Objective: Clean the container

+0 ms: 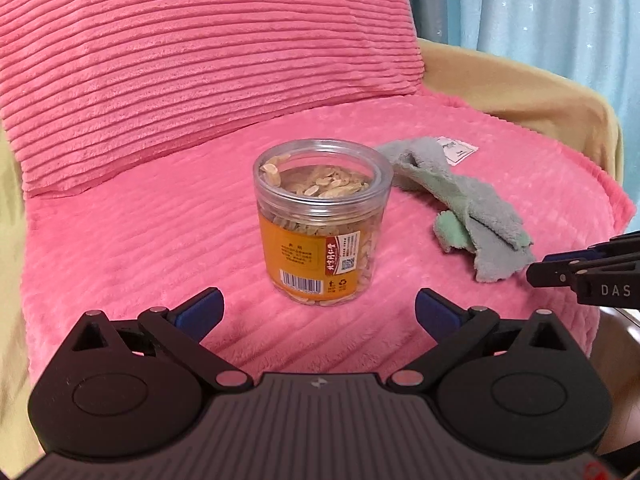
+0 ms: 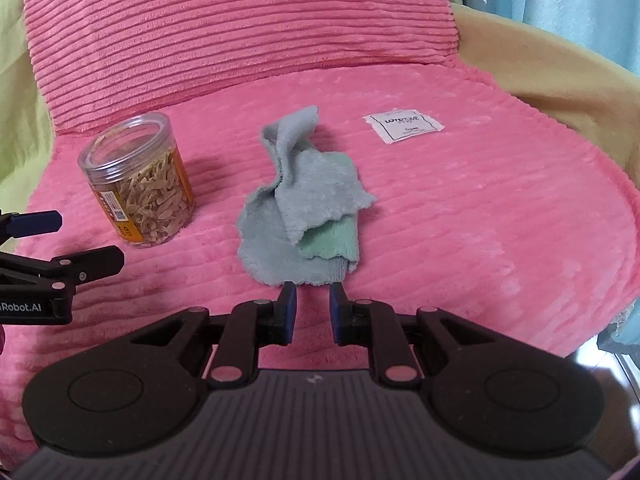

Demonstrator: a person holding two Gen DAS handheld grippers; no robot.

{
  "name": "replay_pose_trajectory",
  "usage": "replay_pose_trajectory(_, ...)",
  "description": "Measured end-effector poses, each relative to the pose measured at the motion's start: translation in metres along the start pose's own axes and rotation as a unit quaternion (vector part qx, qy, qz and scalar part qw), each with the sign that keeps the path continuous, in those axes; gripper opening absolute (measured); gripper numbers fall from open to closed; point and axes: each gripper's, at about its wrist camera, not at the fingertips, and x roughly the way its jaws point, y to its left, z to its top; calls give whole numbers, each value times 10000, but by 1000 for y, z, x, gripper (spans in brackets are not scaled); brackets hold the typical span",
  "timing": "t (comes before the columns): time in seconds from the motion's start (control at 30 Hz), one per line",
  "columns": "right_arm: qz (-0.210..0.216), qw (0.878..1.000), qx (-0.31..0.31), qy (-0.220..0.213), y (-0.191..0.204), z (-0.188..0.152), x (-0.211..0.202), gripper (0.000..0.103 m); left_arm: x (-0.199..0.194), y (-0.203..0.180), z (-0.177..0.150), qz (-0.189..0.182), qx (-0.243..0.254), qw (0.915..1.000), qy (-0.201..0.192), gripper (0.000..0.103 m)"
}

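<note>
Your left tool [image 1: 319,312], spread wide, faces the lidless plastic jar [image 1: 322,220] ahead to steady it; your right tool [image 2: 312,312], narrowly parted and empty, nears the cloth [image 2: 308,204].

"DAS" on right gripper [image 1: 538,268], "Robot.AI" on left gripper [image 2: 90,242]

Upright jar [image 1: 322,222] beyond wide-open left hand-held gripper [image 1: 319,311]; cloth [image 1: 468,204] beside
</note>
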Motion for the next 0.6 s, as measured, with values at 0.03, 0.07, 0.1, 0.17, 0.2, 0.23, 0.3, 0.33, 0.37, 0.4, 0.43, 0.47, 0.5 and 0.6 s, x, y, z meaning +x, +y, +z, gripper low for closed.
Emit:
replay_pose_trajectory(0.03, -3, 10000, 15, 30, 0, 0, 1, 14, 1, 0, 0, -7, -12, 10000, 11, 102)
replay_pose_trajectory(0.07, -6, 10000, 21, 49, -1, 0, 3, 14, 2, 0, -1, -20, -27, 10000, 25, 102)
replay_pose_trajectory(0.1, -19, 10000, 17, 58, -1, 0, 3, 14, 2, 0, -2, -31, -44, 10000, 40, 102)
replay_pose_trajectory(0.17, -53, 9999, 17, 86, -2, -1, 4, 14, 4, 1, -4, -52, -80, 9999, 72, 102)
replay_pose_trajectory(0.2, -66, 9999, 34, 100, -2, -2, 4, 14, 4, 1, -5, -63, -98, 9999, 88, 102)
replay_pose_trajectory(0.23, -68, 9999, 44, 113, -3, -2, 5, 14, 5, 1, -5, -75, -114, 9999, 100, 102)
replay_pose_trajectory(0.3, -74, 9999, 37, 123, -3, -3, 5, 14, 7, 1, -4, -110, -160, 9997, 111, 102)
replay_pose_trajectory(0.33, -78, 9999, 31, 126, -3, -3, 5, 14, 7, 1, -4, -120, -166, 9997, 109, 102)
replay_pose_trajectory(0.37, -82, 9999, 26, 128, -3, -3, 5, 14, 7, 0, -4, -116, -154, 9998, 108, 102)
replay_pose_trajectory(0.4, -77, 9999, 23, 132, -2, -4, 6, 14, 7, 0, -4, -104, -132, 9998, 111, 102)
replay_pose_trajectory(0.43, -73, 9999, 17, 138, -2, -3, 6, 14, 7, -1, -5, -95, -111, 9998, 112, 102)
replay_pose_trajectory(0.47, -73, 9999, 6, 146, -2, -3, 7, 14, 7, -1, -5, -98, -98, 9998, 117, 102)
replay_pose_trajectory(0.5, -76, 9999, -3, 147, -2, -4, 7, 14, 8, -2, -5, -107, -91, 9998, 125, 102)
replay_pose_trajectory(0.6, -84, 9999, -29, 147, 0, -4, 8, 14, 8, -2, -5, -107, -93, 9998, 133, 102)
